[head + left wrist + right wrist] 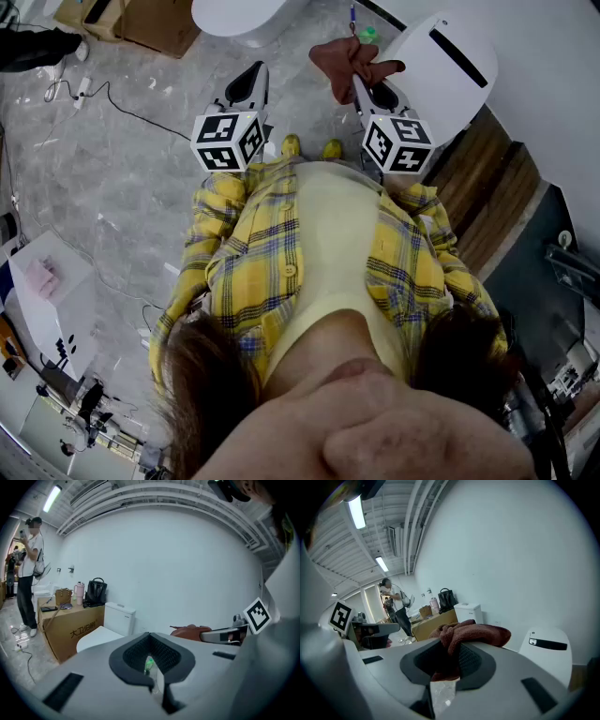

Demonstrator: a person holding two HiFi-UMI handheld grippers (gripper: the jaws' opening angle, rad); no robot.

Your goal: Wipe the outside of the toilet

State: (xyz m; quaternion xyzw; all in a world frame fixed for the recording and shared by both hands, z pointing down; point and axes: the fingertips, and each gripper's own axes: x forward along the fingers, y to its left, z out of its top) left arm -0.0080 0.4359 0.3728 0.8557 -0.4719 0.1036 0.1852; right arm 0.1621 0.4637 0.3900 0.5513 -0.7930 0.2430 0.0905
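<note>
Of the 2 toilets in sight, the far toilet sits at the top of the head view, beyond the left tongs. Those tongs are drawn together with only a thin slit between the pads, and nothing is held in them. They hang over the grey floor, idle.

Further right, a reddish-brown cloth bunches up out of the right tongs, which are clamped firmly on it, a fold spilling over the top of the pads. Right of that stands the near toilet, white with a dark slot on its upper face. From the right gripper view the cloth seems to be just beside this toilet, not on it.

The step in hand looks like the approach: cloth gripped, wiping not yet begun. The next move probably calls for swinging the right tongs rightward and down until the loose fold lies flat on the toilet's outer shell. It should then press lightly and sweep along the curve, so the cloth, not the hard pads, meets the surface.
</note>
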